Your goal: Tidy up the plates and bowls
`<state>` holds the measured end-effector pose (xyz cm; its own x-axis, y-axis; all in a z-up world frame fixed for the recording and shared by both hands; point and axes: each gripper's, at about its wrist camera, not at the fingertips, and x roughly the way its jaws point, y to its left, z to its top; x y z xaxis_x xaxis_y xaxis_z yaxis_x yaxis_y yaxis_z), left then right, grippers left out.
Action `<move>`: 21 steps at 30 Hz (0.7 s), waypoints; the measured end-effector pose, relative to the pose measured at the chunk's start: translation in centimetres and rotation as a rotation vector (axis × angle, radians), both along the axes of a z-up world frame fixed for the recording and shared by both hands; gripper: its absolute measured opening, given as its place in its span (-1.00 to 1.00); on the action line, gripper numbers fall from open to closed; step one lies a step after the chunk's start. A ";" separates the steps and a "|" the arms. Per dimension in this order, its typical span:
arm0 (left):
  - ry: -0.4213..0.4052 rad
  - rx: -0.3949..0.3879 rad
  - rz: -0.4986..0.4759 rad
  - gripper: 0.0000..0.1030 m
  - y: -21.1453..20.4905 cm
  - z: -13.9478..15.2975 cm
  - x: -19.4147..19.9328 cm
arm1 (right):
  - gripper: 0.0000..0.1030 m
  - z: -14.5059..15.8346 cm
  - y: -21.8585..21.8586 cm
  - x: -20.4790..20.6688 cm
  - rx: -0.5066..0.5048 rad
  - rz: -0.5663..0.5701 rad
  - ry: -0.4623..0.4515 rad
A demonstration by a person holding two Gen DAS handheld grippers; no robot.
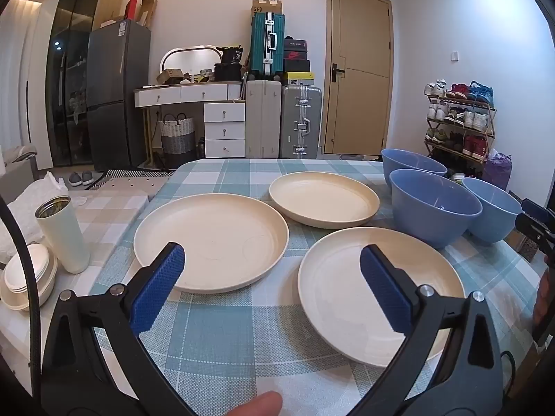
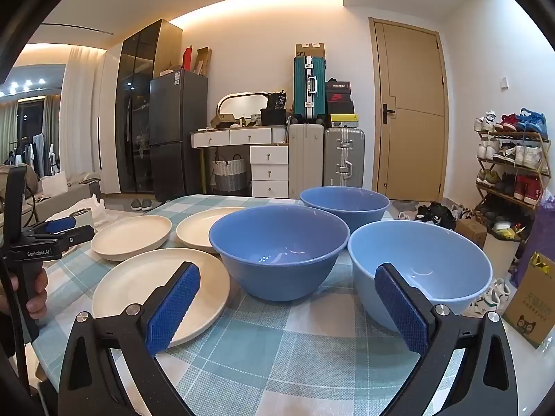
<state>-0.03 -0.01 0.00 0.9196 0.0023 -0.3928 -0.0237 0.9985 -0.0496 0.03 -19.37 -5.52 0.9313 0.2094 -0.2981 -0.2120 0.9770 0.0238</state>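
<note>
Plates and bowls stand on the table (image 1: 215, 343), which carries a blue-green checked cloth, and every one sits flat with its open side up. They are round, so no long axis shows.

Both grippers are spread wide, with nothing between their blue pads. The left gripper (image 1: 272, 263) hangs above the near part of the table. Its left finger lies over the near rim of the left plate (image 1: 211, 246), and its right finger over the near plate (image 1: 347, 284). A bare strip of cloth runs between these two plates, straight ahead of the gripper. Beyond it, further away, lies the far plate (image 1: 324, 197), apart from the other two.

The right gripper (image 2: 288, 287) faces the bowls. The middle bowl (image 2: 279, 249) is straight ahead between its fingers, the light blue bowl (image 2: 419, 260) is partly behind the right finger, and the far bowl (image 2: 345, 204) stands behind both. The three bowls are very near each other; I cannot tell if they touch. The light blue bowl is close to the right edge of the table. Open cloth lies just under and before this gripper. To the left of the left gripper, off the table's left edge, a white tumbler (image 1: 64, 234) stands upright.
</note>
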 end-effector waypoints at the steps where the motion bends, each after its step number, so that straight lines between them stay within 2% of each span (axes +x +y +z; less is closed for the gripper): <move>1: 0.001 0.000 0.002 0.95 0.0 0.0 0.0 | 0.99 0.0 0.0 0.0 -0.001 0.000 0.001; 21: 0.003 0.001 0.001 0.95 0.0 0.0 0.0 | 0.99 0.0 0.0 0.0 -0.006 0.000 0.007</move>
<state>-0.02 -0.04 0.00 0.9186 0.0033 -0.3953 -0.0247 0.9985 -0.0490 0.04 -19.36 -5.53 0.9291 0.2080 -0.3059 -0.2123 0.9770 0.0196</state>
